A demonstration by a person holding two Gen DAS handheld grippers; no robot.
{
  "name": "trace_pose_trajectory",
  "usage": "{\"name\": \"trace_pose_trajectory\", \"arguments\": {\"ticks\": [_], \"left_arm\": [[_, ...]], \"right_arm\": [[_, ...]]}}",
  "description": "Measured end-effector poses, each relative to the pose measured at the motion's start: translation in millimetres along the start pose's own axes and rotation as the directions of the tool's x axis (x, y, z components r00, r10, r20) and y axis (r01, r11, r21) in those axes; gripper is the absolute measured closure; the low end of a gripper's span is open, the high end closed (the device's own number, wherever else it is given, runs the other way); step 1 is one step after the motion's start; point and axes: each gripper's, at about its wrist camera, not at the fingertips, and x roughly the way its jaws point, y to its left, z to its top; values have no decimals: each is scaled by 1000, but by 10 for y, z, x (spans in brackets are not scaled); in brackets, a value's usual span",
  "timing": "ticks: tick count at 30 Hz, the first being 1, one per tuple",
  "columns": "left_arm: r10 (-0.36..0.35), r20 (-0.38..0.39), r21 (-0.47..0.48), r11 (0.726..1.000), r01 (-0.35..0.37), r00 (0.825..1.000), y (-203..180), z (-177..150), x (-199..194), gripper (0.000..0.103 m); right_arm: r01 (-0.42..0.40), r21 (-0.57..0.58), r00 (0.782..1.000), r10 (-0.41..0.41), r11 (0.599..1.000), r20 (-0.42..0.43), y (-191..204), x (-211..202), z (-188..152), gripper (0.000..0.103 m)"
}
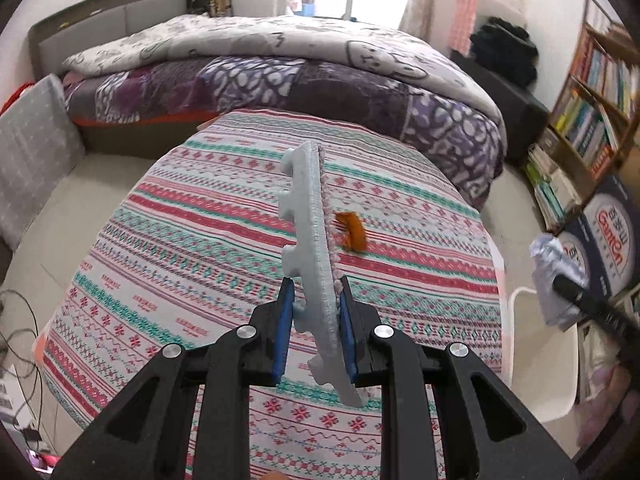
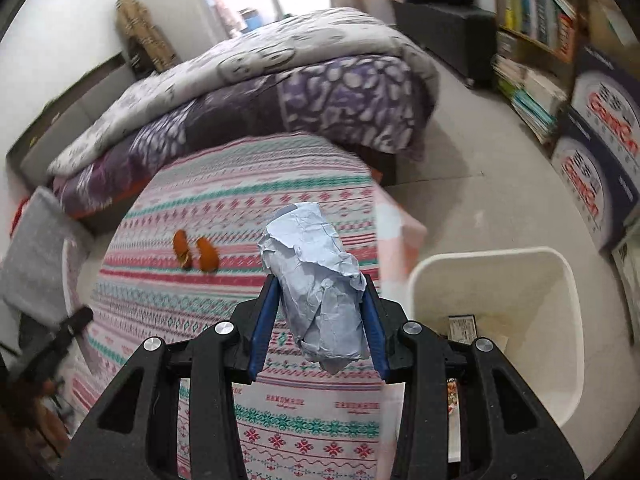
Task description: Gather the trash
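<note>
My left gripper (image 1: 316,308) is shut on a pale blue foam mat piece (image 1: 308,236) with jigsaw edges, held upright on edge above the patterned tablecloth (image 1: 200,240). My right gripper (image 2: 320,304) is shut on a crumpled ball of pale blue paper (image 2: 316,280), held above the table's right part; it also shows in the left wrist view (image 1: 554,280). Orange peel pieces (image 2: 196,254) lie on the cloth; one shows just right of the mat in the left wrist view (image 1: 354,232). A white bin (image 2: 516,280) stands right of the table with some items inside.
A bed with a purple and white quilt (image 1: 280,68) stands behind the table. A bookshelf (image 1: 592,100) and printed cartons (image 2: 600,160) line the right wall. A grey cushion (image 1: 32,152) leans at the left. Cables (image 1: 20,340) lie on the floor at the left.
</note>
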Motion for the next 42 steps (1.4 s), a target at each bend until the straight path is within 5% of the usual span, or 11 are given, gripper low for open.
{"name": "trace_pose_trajectory", "arguments": {"ticks": [13,17,20,27,35,36,38,42], "left_arm": [[-92,-24,178,979,94,996,-811,-236,120,81],[-139,-38,230,963,144,990,-1110,-323,133,81],[-177,-52,263,947,184,983,-1336,-399,140,81],[-272,-114,304,906,295,955,-1803,-572,177,81],[-388,-179,305,851,426,904,-2157,-702,199,79],[-407,-183,307,841,445,895,-2192,-708,197,75],[-424,-186,306,832,462,886,-2227,-723,202,45],[-437,-215,264,835,482,874,-2182,-699,297,41]], "right_arm": [[139,183,990,-135,973,-35,-752,-137,56,61],[211,250,975,-220,945,11,-979,-283,66,20],[209,299,974,-226,931,22,-1162,-364,78,16],[183,401,976,-214,898,33,-1474,-474,82,12],[139,481,977,-200,865,78,-1603,-586,112,12],[135,491,975,-203,860,87,-1604,-606,109,12],[119,513,974,-199,850,104,-1598,-637,110,10],[89,514,981,-163,853,101,-1521,-595,120,9]]}}
